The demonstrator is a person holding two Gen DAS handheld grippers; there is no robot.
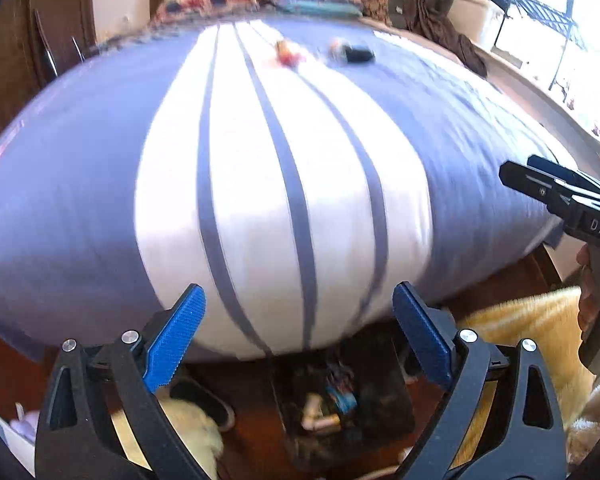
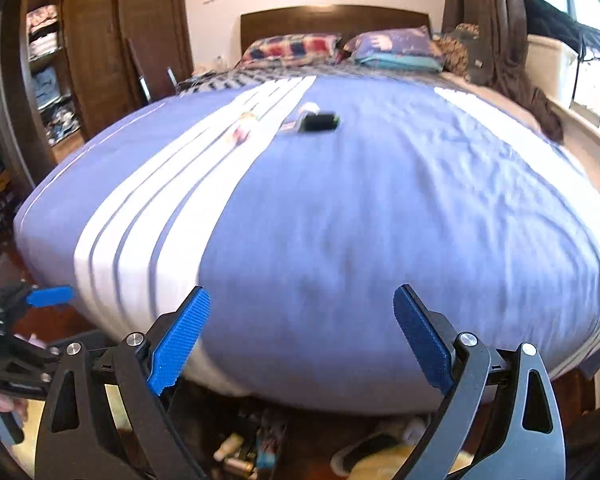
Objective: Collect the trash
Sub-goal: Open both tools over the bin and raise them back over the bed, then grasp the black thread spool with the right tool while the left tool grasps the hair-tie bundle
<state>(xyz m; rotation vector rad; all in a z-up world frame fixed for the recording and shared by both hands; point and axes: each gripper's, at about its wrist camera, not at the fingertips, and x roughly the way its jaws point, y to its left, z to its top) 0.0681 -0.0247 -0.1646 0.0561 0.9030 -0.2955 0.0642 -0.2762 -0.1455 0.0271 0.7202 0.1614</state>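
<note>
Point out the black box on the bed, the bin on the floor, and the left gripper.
black box (image 2: 320,122), right wrist view, on its dark top face.
bin (image 1: 384,396), left wrist view, on its dark right inner wall.
left gripper (image 1: 300,332), left wrist view, midway between its blue fingertips, jaws wide apart.

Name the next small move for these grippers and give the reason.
Probably reach the right gripper forward toward the dark item lying far up the bed. Both grippers are open and empty, the left gripper too, and small bits of litter lie beside it.
</note>
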